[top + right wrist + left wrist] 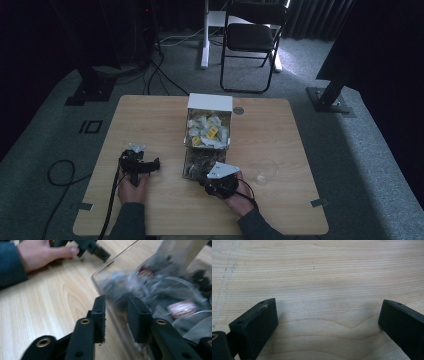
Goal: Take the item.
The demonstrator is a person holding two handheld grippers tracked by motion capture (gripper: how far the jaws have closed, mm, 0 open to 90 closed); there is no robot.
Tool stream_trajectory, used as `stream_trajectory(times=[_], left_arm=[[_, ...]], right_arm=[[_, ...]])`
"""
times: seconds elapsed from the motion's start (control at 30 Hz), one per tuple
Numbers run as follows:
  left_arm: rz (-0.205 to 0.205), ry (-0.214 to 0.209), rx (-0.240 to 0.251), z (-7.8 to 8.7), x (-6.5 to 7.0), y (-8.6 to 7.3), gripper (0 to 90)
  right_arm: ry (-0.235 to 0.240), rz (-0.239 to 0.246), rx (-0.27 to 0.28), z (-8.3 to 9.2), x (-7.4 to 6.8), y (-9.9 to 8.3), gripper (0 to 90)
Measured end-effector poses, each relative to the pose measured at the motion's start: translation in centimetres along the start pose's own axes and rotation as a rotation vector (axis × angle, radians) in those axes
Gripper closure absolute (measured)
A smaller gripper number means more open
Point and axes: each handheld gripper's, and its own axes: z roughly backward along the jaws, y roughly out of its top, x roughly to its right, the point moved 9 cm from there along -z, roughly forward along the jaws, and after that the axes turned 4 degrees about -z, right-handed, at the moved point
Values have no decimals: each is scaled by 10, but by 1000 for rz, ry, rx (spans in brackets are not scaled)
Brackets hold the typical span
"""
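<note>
We see a light wooden table with rounded corners (165, 210) filling the middle of the high view, on grey carpet. Above it, at the top centre of the frame, stands a black folding chair (252, 37).

At the table's centre sits a clear plastic two-compartment box (206, 146) with a white lid standing up at its far edge. Its upper compartment holds white and yellow packets (207, 131); the lower compartment, nearer the bottom of the frame, holds dark, silvery wrapped packets (172, 297). Just right of the box, a small clear plastic cup (263, 170) stands on the wood.

The right gripper (116, 315) is at the box's lower edge, right of centre in the high view. In the right gripper view its jaws straddle the clear wall, one outside and one inside among the dark packets. We cannot tell whether the pads press on the wall.

The left gripper (154, 165) lies at the lower left of the high view, well apart from the box. In the left gripper view its jaws stand wide apart over bare wood with nothing between them.
</note>
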Motion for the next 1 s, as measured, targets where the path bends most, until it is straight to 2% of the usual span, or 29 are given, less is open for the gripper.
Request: stream_trajectory(times=[0.1, 0.23, 0.3, 0.33, 0.4, 0.57, 1.0], left_arm=[[-1, 0, -1, 0, 0, 0, 30], [-2, 0, -2, 0, 0, 0, 30], [-2, 0, -1, 0, 0, 0, 30], [0, 0, 0, 0, 0, 0, 30], [0, 0, 0, 0, 0, 0, 30], [0, 0, 0, 0, 0, 0, 30], [0, 0, 0, 0, 0, 0, 30]], right_arm=[[-9, -3, 10, -1, 1, 5, 637], [-17, 3, -4, -6, -1, 6, 636], [-14, 3, -5, -7, -2, 6, 669], [-12, 12, 1, -7, -3, 7, 748], [-12, 14, 2, -6, -4, 7, 810], [-25, 15, 18, -5, -2, 8, 899], [-27, -3, 62, 6, 1, 14, 900]])
